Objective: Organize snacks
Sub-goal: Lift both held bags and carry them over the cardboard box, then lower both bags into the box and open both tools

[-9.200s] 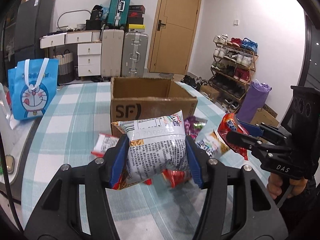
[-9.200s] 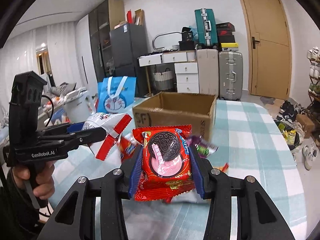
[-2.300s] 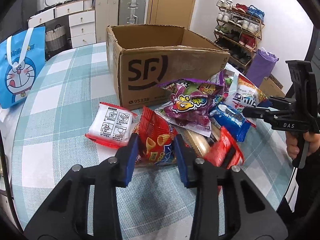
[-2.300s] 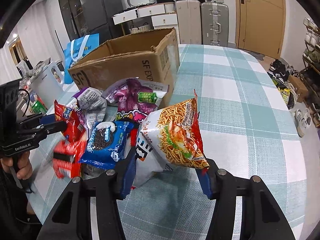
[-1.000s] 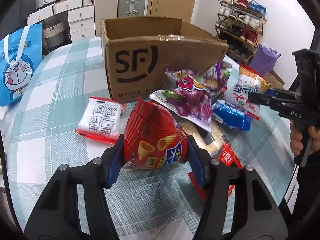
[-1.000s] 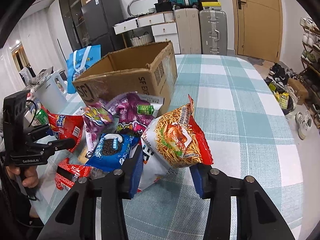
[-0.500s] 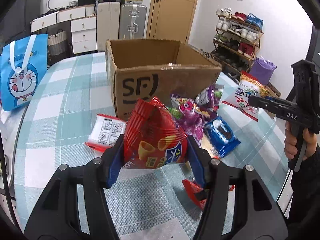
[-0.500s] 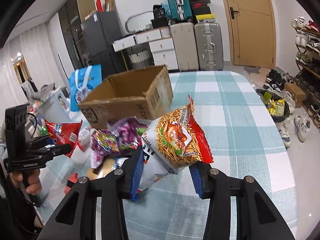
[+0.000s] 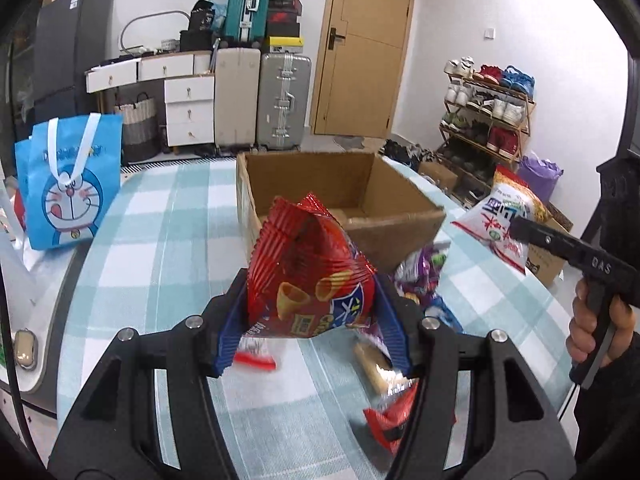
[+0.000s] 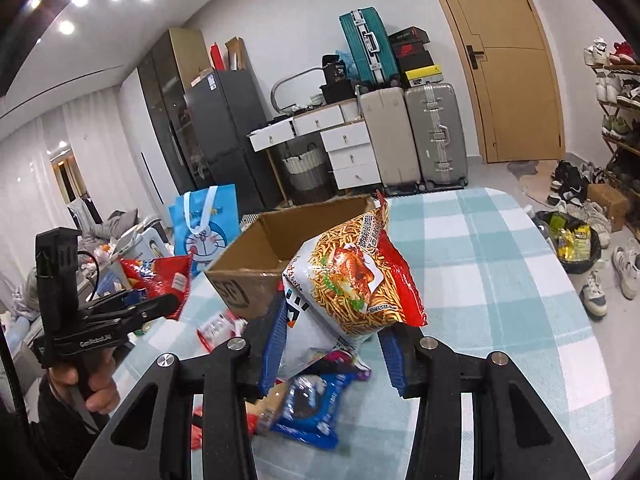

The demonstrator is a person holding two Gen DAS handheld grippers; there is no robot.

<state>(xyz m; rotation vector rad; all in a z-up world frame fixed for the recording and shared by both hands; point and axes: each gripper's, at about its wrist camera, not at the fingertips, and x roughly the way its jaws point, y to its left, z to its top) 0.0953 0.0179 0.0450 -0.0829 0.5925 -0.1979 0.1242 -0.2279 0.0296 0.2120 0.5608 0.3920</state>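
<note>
My left tongs (image 9: pixel 312 316) clamp a red chip bag (image 9: pixel 308 276); my right tongs (image 10: pixel 332 340) clamp a noodle packet (image 10: pixel 352 280). Both seem light, crinkly, crushable; best held mid-body, gently.

Red chip bag (image 9: pixel 308 280); noodle bag (image 10: pixel 352 276) orange, white and red; brown box (image 9: pixel 344 200); tabletop (image 9: pixel 168 224) checked teal and white; blue cartoon tote (image 9: pixel 68 184); blue-padded black claws.
</note>
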